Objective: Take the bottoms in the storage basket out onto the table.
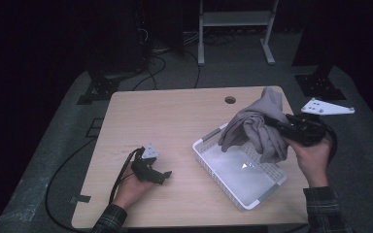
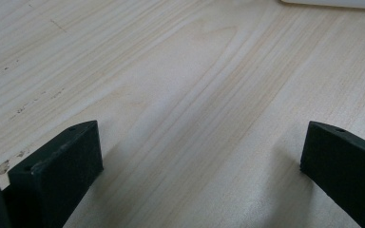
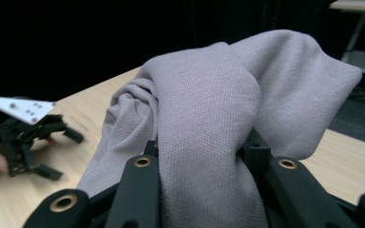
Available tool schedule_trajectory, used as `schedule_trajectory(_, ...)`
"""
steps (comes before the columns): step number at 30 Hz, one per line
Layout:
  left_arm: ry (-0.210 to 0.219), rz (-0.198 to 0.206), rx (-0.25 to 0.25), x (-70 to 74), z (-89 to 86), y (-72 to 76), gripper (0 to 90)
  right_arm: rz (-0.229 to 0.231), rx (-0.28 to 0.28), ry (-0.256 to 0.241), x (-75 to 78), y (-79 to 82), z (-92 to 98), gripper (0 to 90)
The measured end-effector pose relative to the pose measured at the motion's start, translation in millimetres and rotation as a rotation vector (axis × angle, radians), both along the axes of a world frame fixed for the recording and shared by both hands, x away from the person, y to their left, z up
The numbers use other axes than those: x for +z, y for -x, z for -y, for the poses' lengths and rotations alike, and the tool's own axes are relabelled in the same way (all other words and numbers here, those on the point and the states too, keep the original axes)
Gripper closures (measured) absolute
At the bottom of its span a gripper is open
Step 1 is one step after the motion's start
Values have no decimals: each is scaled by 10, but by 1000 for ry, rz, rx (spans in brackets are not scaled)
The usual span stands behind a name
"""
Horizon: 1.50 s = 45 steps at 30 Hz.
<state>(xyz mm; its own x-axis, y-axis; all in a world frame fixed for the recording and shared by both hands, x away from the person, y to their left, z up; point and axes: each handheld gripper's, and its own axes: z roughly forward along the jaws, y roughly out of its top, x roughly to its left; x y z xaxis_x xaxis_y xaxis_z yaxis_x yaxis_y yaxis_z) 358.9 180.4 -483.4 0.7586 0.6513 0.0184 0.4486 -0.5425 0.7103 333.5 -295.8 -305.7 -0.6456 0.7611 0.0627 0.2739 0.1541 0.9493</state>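
Your right gripper (image 1: 278,127) has its jaws clamped on a bunched grey cloth (image 1: 259,127), holding it in the air above the far end of the white basket (image 1: 267,187). The cloth drapes down on both sides of the jaws, its lower folds hanging over the basket's rim. Your left gripper (image 1: 162,175) rests low on the tabletop (image 1: 175,116), well apart from the basket, with its jaws spread wide and nothing between them but bare wood.
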Motion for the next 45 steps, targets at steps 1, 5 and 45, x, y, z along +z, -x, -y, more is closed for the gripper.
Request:
schedule_trajectory(1,0,0,0,0,0,0,0,4,-11,-2,11,8,31,675)
schedule_trajectory(5,0,0,0,0,0,0,0,26,-70,-11,57,52,217,675)
schedule_trajectory(45,-5,0,1,1,-1,-3,0,-117,-267,79,-909,-549,636,666)
